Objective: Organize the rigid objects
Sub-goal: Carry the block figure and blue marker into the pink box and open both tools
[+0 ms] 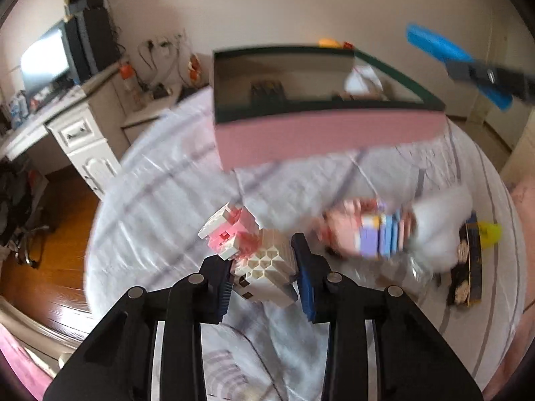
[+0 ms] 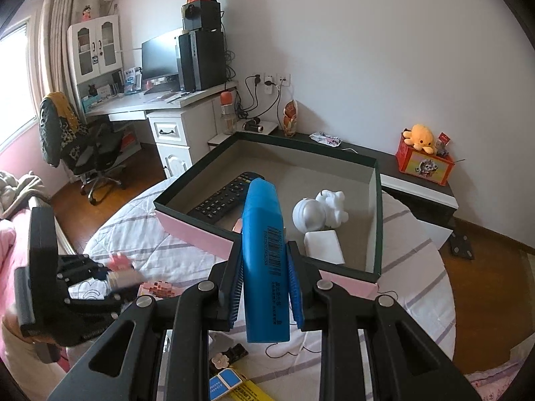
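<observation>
Right gripper (image 2: 264,287) clamps blue marker (image 2: 265,254), long axis pointing ahead at pink box (image 2: 197,234), nearer arm. Left gripper (image 1: 264,284) low on bed, closed around brick model (image 1: 264,267).

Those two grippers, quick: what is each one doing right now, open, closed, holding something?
Left gripper: jaws closed on the white and pink brick model.
Right gripper: jaws closed on the blue highlighter, in front of the box.
</observation>
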Available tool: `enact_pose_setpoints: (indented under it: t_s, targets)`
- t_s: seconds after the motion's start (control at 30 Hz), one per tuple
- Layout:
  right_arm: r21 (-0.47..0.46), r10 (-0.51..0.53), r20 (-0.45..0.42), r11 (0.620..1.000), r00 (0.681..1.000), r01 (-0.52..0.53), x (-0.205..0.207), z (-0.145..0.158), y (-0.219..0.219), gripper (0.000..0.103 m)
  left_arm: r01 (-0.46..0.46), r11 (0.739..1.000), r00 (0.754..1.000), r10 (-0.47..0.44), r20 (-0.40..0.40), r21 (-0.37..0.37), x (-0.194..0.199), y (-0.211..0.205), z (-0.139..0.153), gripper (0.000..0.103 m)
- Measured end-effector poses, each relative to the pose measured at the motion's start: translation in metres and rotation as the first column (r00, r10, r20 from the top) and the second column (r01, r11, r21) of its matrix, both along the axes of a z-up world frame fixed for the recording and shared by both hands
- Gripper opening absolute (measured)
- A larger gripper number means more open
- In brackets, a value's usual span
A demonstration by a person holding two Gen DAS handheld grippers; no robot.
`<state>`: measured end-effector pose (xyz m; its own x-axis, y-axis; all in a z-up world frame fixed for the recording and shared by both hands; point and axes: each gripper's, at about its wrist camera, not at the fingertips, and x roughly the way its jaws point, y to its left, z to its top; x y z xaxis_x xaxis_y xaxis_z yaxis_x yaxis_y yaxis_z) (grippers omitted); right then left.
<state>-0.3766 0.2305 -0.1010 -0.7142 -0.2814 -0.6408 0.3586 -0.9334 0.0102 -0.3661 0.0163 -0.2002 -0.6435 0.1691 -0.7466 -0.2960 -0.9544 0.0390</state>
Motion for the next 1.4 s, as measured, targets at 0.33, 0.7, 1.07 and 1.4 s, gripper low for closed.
enact_pose_setpoints:
  t_s: [0.33, 0.7, 1.07, 1.4]
  targets:
    - [0.006, -0.009, 0.001, 1.0, 1.0, 0.009, -0.008, -0.003, 0.005, 0.024, 0.008, 1.0, 0.991, -0.009, -0.134, -0.005, -0.019, 0.005, 0.067, 0.033]
    - [0.032, -0.006, 0.016, 0.999, 1.0, 0.005, -0.047, -0.01, 0.004, 0.024, 0.087, 0.995, 0.987, -0.092, -0.133, -0.043, -0.073, 0.045, 0.085, 0.033]
    - [0.066, -0.018, 0.08, 0.998, 0.997, 0.013, -0.117, -0.025, 0.002, 0.024, 0.115, 0.988, 0.992, -0.119, -0.032, -0.102, -0.148, 0.077, 0.063, 0.033]
    - [0.065, -0.015, 0.124, 0.998, 0.992, 0.007, -0.135, -0.043, -0.001, 0.025, 0.104, 0.988, 0.995, -0.104, 0.007, -0.115, -0.166, 0.089, 0.045, 0.034]
